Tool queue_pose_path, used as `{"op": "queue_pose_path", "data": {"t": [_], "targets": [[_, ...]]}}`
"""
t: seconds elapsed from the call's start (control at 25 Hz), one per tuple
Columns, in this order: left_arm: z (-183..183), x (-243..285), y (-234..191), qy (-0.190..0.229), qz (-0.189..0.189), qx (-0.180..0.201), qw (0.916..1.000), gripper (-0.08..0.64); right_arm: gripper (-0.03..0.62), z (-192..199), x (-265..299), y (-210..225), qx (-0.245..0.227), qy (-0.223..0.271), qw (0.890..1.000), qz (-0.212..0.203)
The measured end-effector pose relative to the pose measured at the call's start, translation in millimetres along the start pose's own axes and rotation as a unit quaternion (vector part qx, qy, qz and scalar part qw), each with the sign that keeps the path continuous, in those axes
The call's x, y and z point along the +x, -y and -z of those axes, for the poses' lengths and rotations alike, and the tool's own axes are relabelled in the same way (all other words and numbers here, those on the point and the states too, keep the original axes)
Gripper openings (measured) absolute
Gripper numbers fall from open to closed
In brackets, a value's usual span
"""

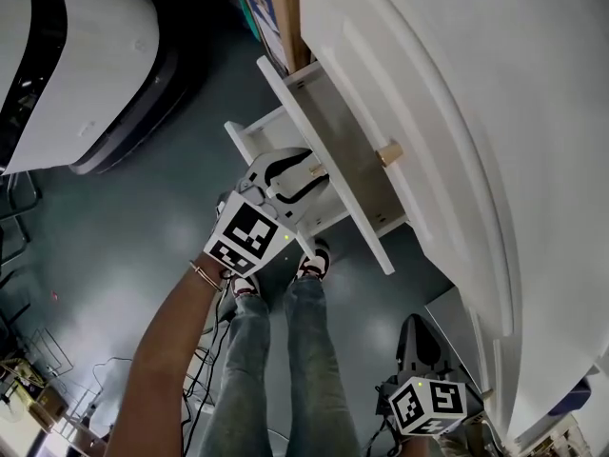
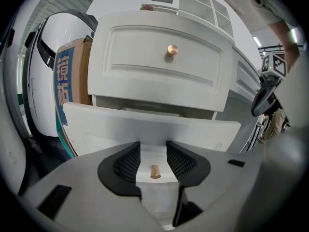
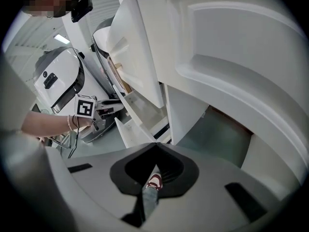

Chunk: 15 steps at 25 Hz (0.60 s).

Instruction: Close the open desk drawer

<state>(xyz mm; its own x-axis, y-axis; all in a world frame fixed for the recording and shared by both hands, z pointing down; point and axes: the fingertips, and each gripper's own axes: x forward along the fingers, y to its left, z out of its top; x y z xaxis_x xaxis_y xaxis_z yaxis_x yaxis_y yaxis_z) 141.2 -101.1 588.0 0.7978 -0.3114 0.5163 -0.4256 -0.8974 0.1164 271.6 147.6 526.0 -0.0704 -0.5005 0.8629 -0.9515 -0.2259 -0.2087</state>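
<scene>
On the white desk (image 1: 495,112), the lower drawer (image 1: 354,212) is pulled out below an upper drawer (image 2: 159,66) with a brass knob (image 2: 172,50). My left gripper (image 1: 317,171) is open at the lower drawer's front panel (image 2: 149,127). Its two black pads (image 2: 128,163) stand either side of that drawer's brass knob (image 2: 155,171) without touching it. My right gripper (image 1: 416,339) hangs low by the desk's right part. In the right gripper view the right gripper (image 3: 155,146) is shut with its tips together and holds nothing.
A large white rounded machine (image 1: 76,55) stands on the grey floor to the left. A cardboard box with blue print (image 2: 65,76) is wedged beside the desk. The person's legs and shoes (image 1: 314,260) are below the drawer. Cables (image 1: 205,350) lie on the floor.
</scene>
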Motion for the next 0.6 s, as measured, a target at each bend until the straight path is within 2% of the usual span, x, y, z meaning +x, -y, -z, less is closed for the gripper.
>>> {"op": "queue_pose_path", "data": {"t": [0.28, 0.6], "targets": [[-9.5, 17.5, 1.6, 0.004, -0.009, -0.009, 0.9999, 0.169, 0.006, -0.7, 0.2, 11.3, -0.002, -0.004, 1.0, -0.009], [-22.5, 34.7, 4.7, 0.007, -0.001, -0.001, 1.0, 0.169, 0.006, 2.5, 0.4, 19.6, 0.002, -0.008, 1.0, -0.015]]}}
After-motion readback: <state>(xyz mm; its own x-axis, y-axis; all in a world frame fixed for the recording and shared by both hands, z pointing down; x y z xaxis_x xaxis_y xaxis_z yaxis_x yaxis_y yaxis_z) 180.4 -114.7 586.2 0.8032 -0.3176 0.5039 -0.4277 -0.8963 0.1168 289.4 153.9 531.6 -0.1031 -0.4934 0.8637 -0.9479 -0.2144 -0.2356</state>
